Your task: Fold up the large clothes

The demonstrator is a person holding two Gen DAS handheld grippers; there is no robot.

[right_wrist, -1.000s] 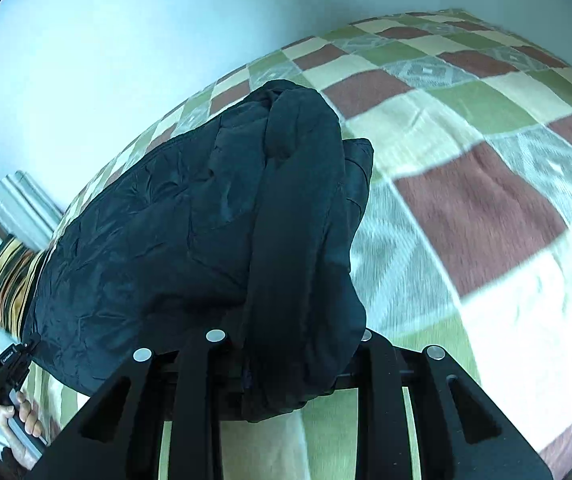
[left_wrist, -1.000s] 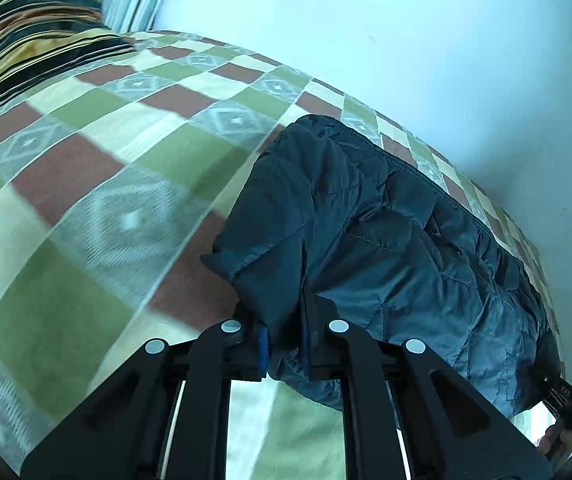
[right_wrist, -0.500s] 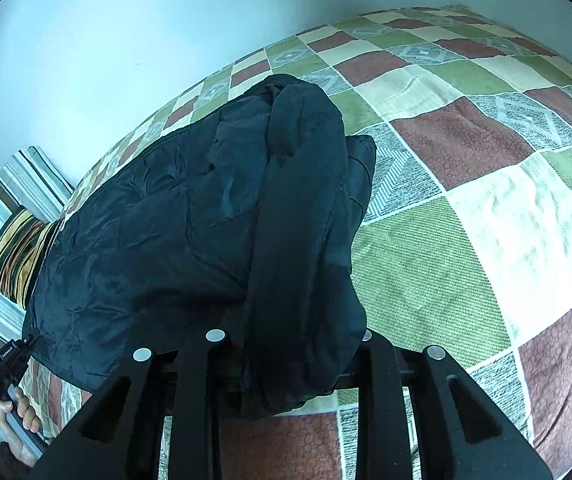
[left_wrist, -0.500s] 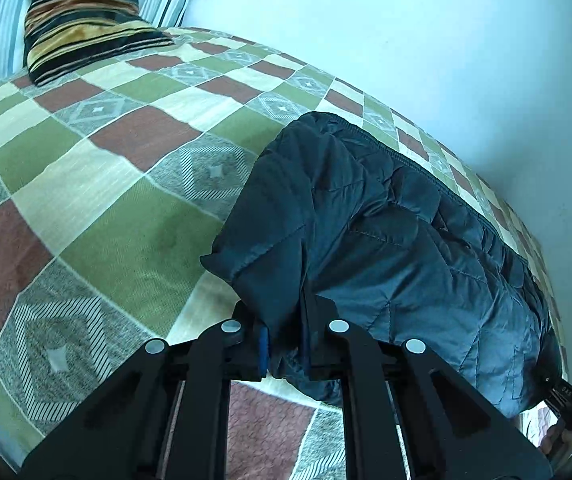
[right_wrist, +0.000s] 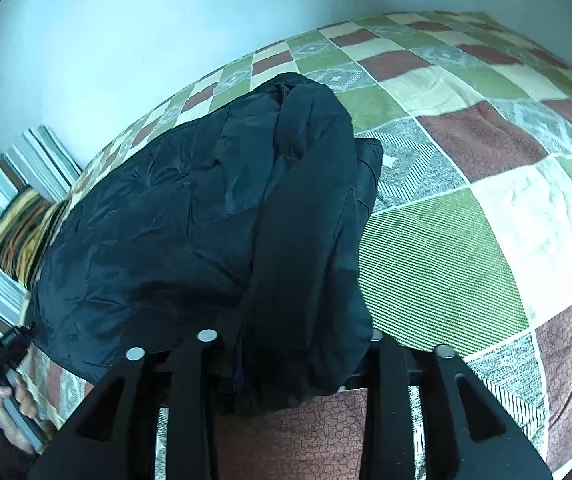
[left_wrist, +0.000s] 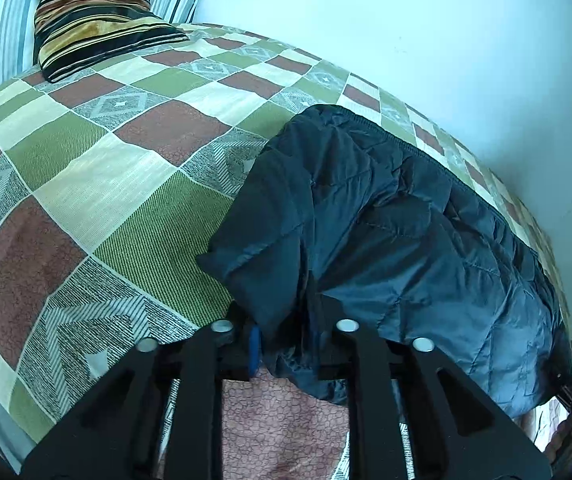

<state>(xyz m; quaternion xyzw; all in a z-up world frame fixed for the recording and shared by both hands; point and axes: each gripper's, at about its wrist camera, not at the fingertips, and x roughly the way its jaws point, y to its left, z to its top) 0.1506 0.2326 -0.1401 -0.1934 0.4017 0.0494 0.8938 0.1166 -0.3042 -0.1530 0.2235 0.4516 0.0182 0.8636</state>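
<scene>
Counting the contents yields one jacket (left_wrist: 386, 232), two claws, one striped cushion (left_wrist: 93, 12) and one bed (left_wrist: 97, 184). The bed carries a checked cover of green, cream, brown and grey patterned squares. A plain pale wall (left_wrist: 406, 32) runs along its far side, and striped bedding or pillows (right_wrist: 41, 160) stand at the head end behind the cushion.

The jacket is a dark blue-black quilted garment with a slight sheen and stitched panels. It lies bunched across the bed near the wall side, with its near edge raised off the cover. A sleeve or folded panel (right_wrist: 306, 208) drapes forward over the bulk toward the right wrist camera.

The left claw (left_wrist: 286, 344) is clenched on one end of the jacket's near edge; fabric is pinched between its blue-padded fingers (left_wrist: 254, 344). The right claw (right_wrist: 294, 360) grips the opposite end, though fabric hangs over its fingertips, so the pinch itself is probably closed rather than plainly visible. Each wrist view shows the other claw at the far end of the jacket, held by a bare hand (right_wrist: 13, 404).
</scene>
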